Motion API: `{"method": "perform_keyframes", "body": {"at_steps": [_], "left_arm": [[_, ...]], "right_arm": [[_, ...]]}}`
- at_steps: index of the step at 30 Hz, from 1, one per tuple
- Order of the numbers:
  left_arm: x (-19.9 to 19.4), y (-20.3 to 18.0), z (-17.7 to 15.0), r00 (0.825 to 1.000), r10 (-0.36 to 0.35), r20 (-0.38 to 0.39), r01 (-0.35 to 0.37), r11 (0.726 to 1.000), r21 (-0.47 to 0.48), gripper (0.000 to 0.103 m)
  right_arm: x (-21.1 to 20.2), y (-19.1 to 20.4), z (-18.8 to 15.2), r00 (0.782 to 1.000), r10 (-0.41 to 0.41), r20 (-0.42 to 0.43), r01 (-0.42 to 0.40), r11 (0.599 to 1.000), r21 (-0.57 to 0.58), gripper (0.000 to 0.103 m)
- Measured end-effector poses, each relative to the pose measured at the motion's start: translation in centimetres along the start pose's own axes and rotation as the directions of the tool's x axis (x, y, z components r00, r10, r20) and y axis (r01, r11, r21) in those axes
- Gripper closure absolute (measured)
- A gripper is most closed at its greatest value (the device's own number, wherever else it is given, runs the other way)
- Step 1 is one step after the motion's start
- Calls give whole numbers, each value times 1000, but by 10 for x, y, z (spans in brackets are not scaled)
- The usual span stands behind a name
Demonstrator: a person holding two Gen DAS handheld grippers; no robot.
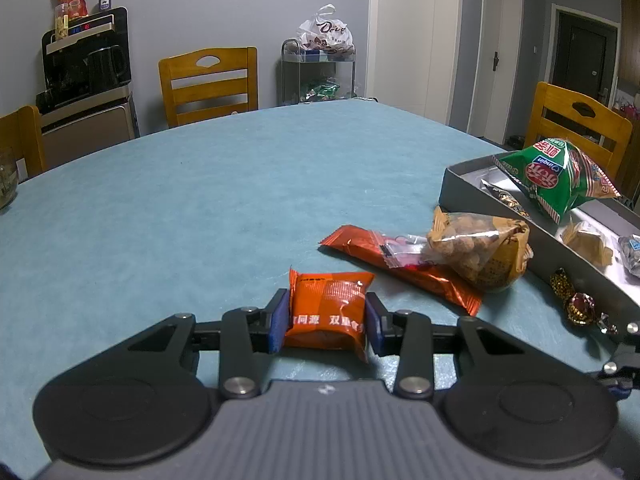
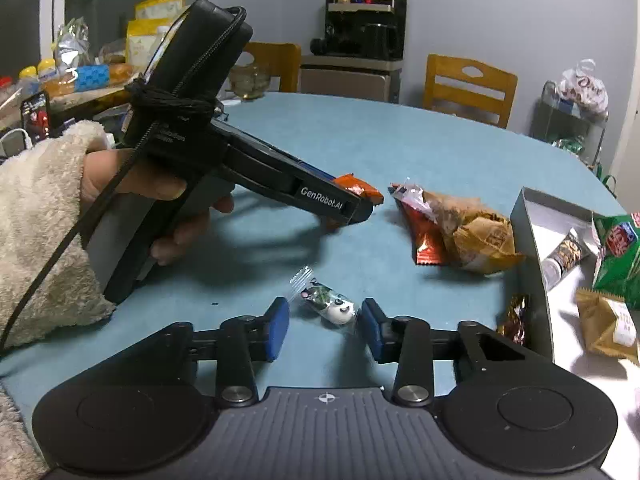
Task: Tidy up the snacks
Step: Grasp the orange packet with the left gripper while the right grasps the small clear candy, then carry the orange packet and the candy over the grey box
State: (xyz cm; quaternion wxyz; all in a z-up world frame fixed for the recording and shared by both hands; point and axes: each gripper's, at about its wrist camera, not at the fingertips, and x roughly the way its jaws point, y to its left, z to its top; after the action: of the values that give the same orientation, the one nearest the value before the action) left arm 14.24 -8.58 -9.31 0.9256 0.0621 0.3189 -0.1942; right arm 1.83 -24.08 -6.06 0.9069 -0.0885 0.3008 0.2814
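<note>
On blue-green table (image 1: 200,200) | wooden chair (image 1: 208,84) beyond | grey wall (image 1: 200,0)

Wooden chair (image 1: 208,84) beyond the blue table (image 1: 200,200); black water dispenser (image 1: 86,64) beside it.

Right hand-held gripper (image 2: 323,322) open astride panda candy (image 2: 334,307); left hand-held gripper (image 2: 362,200) clamps orange packet (image 2: 356,187).

Left hand-held gripper (image 1: 326,322) clamped, right hand-held gripper (image 2: 325,322) parted.
</note>
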Motion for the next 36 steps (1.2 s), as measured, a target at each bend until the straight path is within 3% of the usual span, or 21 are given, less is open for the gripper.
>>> {"method": "perform_keyframes", "body": {"at_steps": [5,6,7,14,17,19,21,23,26,27,28,29,36], "left_arm": [[0,1,1,1000,-3,1,3,1000,-5,66],[0,1,1,1000,-2,1,2,1000,-6,67],[0,1,1,1000,-2,1,2,1000,-6,67],[-1,2,1,1000,-2,0,2,1000,-5,67],[-1,2,2,1000,-1,0,1,1000,-4,67],[-1,2,2,1000,-3,1,3,1000,-7,67],[-1,3,1,1000,-9,-1,9,1000,-12,67],[-1,4,1,1000,-15,-1,15,1000,-17,67],[-1,7,2,1000,-25,-1,25,999,-28,67],[-1,8,1,1000,-28,-2,27,999,-30,67],[-1,9,1,1000,-31,-2,31,999,-33,67],[-1,10,1,999,-34,-2,34,999,-36,67],[-2,10,1,999,-34,2,34,999,-31,68]], "right_arm": [[2,-3,3,1000,-8,11,7,1000,24,72],[1,-4,3,1000,-4,15,4,1000,30,79],[-1,-5,3,1000,1,17,-1,999,34,98],[-5,-8,2,1000,14,1,-14,999,32,97],[-6,5,7,1000,8,10,-7,997,-77,81],[-6,17,10,998,-35,51,44,983,-178,54],[-3,26,12,997,-44,70,61,961,-270,49],[5,31,14,999,-30,41,42,942,-332,49],[16,29,20,1000,19,-3,-19,946,-324,55],[17,25,24,999,39,-20,-43,954,-297,61],[20,20,28,996,78,-51,-88,965,-246,78],[21,16,30,991,109,-73,-122,972,-201,81],[9,12,26,991,122,-61,-128,985,-113,85]]}}
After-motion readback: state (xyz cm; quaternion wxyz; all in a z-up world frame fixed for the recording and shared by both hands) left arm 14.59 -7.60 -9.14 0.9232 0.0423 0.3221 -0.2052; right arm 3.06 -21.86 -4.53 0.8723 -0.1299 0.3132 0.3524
